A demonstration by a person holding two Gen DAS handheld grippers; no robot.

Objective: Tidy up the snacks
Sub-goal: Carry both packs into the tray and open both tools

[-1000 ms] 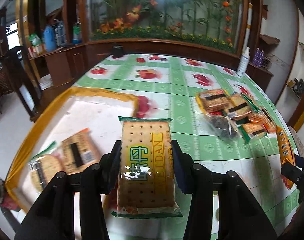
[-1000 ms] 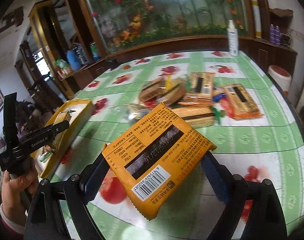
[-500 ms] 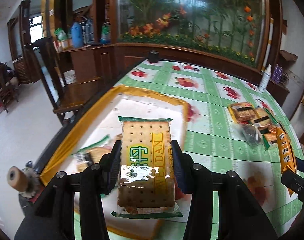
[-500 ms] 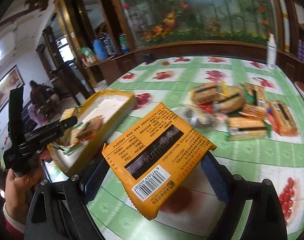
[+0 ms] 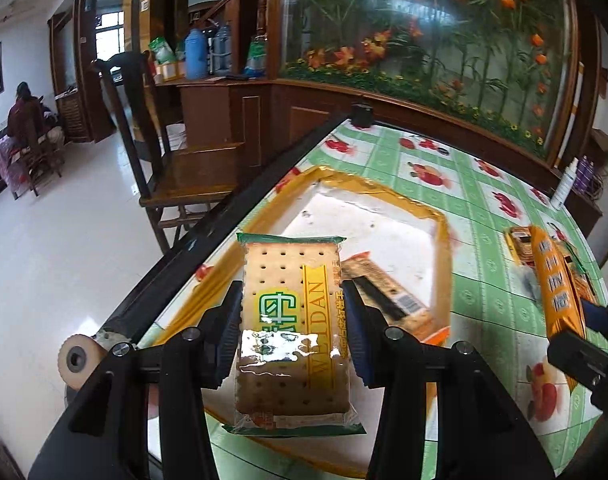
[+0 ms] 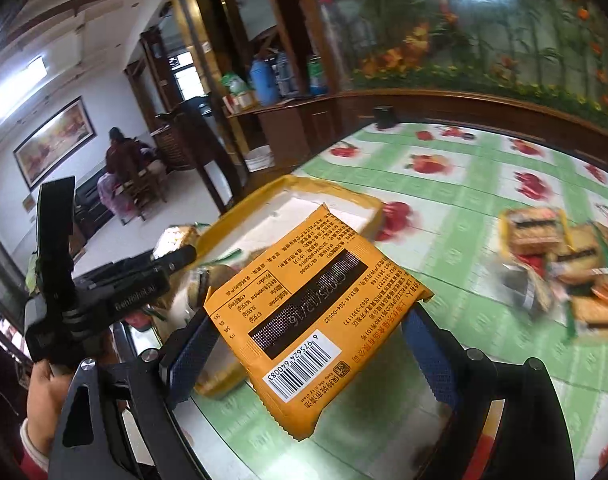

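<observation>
My left gripper [image 5: 291,300] is shut on a green-edged cracker pack [image 5: 292,320], held over the near left part of the yellow-rimmed tray [image 5: 378,190]. At least one snack pack [image 5: 388,300] lies on the tray's white floor. My right gripper [image 6: 310,332] is shut on a flat orange snack pack [image 6: 316,308], barcode side up, above the table just right of the tray [image 6: 304,184]. In the left wrist view the orange pack [image 5: 556,284] shows at the right edge. The right wrist view shows the left gripper [image 6: 172,258] over the tray's near end.
A pile of loose snack packs [image 6: 564,256] lies on the green fruit-print tablecloth [image 6: 464,200] to the right. The dark table edge [image 5: 224,216] runs beside the tray, with a wooden chair [image 5: 176,160] beyond it. A spray bottle [image 5: 564,184] stands at the far right.
Both grippers have swung left with their packs still held. The tray now lies under the left gripper, and the snack pile has slid to the right in both views.
</observation>
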